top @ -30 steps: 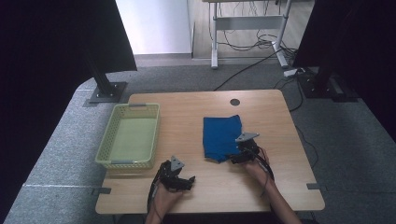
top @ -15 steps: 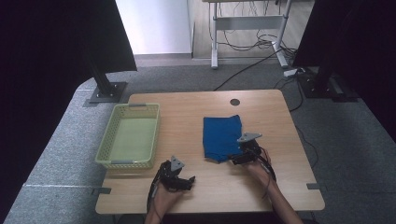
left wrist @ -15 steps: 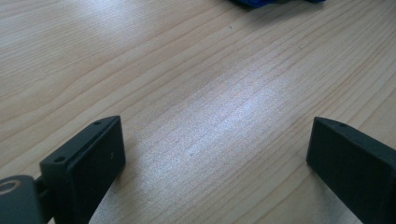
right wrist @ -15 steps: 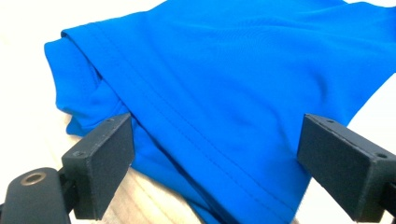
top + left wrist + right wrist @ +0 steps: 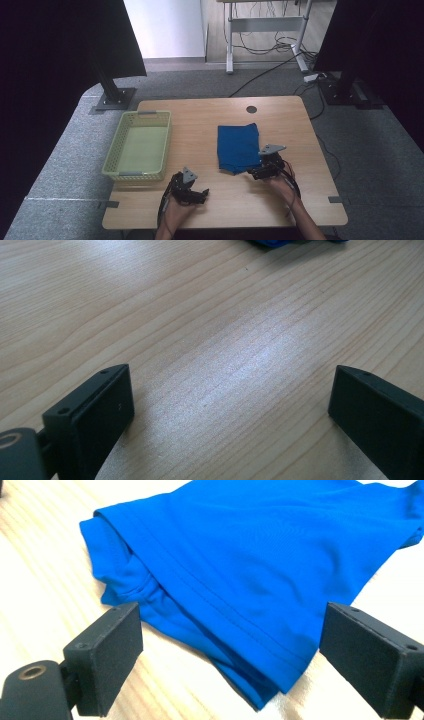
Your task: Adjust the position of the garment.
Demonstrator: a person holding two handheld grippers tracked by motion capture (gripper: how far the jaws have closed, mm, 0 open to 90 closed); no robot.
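A folded blue cloth (image 5: pixel 238 147) lies flat on the wooden table (image 5: pixel 200 120), right of centre. My right gripper (image 5: pixel 254 172) is open at the cloth's near right corner, its jaws set wide on either side of the folded hem (image 5: pixel 235 645). Low over bare wood near the front edge, my left gripper (image 5: pixel 201 196) is open with nothing between its jaws. The blue cloth's edge (image 5: pixel 270 243) peeks in at the top of the left gripper view.
A pale green plastic basket (image 5: pixel 120 161) stands empty at the table's left side. A round cable hole (image 5: pixel 251 109) sits near the far edge. Dark stands and cables are on the carpet beyond the table.
The right gripper has shifted slightly along the cloth's near right corner. The left gripper has stayed put.
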